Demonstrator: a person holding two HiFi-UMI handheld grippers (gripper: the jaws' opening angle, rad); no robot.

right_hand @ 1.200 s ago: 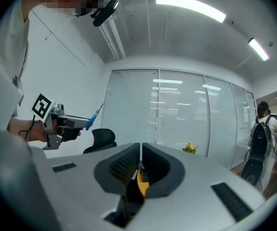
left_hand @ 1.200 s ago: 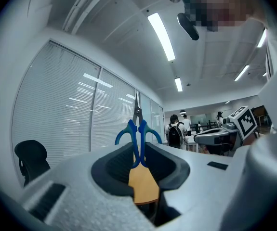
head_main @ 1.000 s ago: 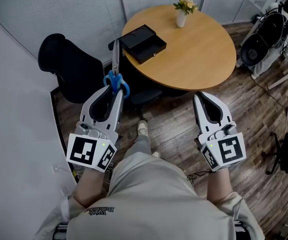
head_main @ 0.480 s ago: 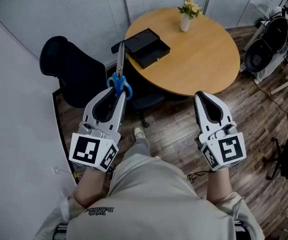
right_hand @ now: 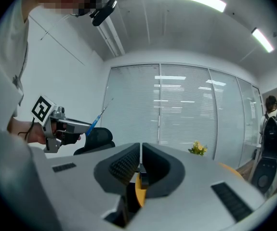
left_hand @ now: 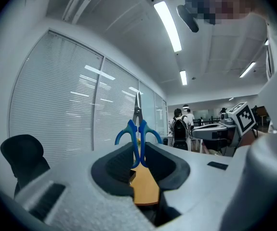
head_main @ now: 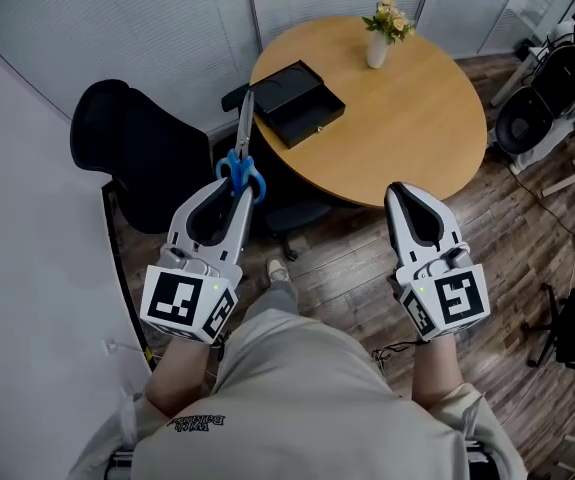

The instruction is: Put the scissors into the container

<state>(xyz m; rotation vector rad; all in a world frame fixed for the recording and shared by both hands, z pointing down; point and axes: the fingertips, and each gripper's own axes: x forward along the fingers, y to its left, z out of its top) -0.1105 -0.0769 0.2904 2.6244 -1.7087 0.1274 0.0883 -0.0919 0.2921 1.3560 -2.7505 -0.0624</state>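
scissors point(head_main: 239, 160) pinched by the handles in left gripper point(head_main: 233, 180), blades forward; container point(head_main: 297, 101) ahead on table point(head_main: 407, 118). right gripper point(head_main: 408, 194) closed, empty. best carried over container, tilted flat, released low.

Floor point(head_main: 357, 258): dark wood planks.
Counter point(head_main: 417, 118): round, light wood, top-ctr.
Chair point(head_main: 132, 153): black office type, left of counter, nr blinds.
Windows point(head_main: 147, 28): glass w/ white blinds, behind counter.
Wall point(head_main: 27, 288): plain white, left.
Light point(left_hand: 167, 25): ceiling strip lamps, on.
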